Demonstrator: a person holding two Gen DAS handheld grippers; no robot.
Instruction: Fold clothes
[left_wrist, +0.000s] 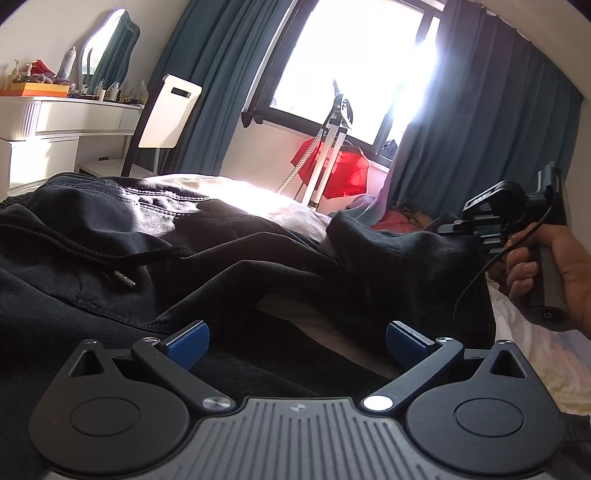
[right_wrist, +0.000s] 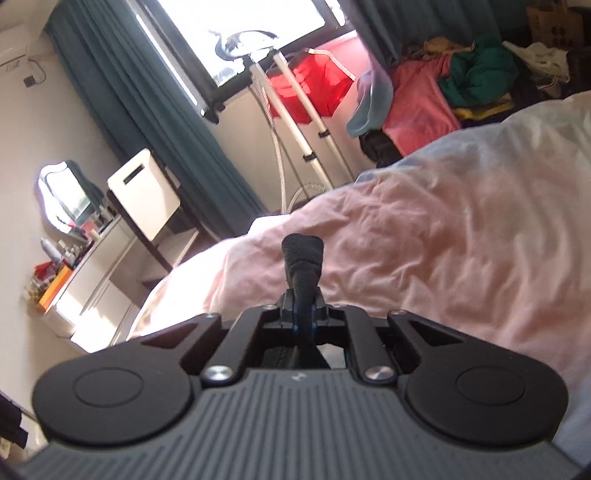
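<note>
Black pants (left_wrist: 110, 236) with a drawstring (left_wrist: 92, 254) lie crumpled on the bed. My left gripper (left_wrist: 297, 341) is open, its blue fingertips (left_wrist: 188, 341) resting low over the pants near the waist, holding nothing. My right gripper (right_wrist: 303, 295) is shut on a fold of the black pants fabric (right_wrist: 303, 254), lifted above the bed. In the left wrist view the right gripper (left_wrist: 458, 225) shows at the far right, held by a hand (left_wrist: 550, 266), pulling a pants leg (left_wrist: 388, 258) up.
A pink and white duvet (right_wrist: 424, 236) covers the bed. Beyond it stand a garment steamer pole (left_wrist: 328, 158), a red cloth (left_wrist: 340, 170), a white chair (left_wrist: 166, 118), a dressing table (left_wrist: 62, 118) and a clothes pile (right_wrist: 461, 85) by the window.
</note>
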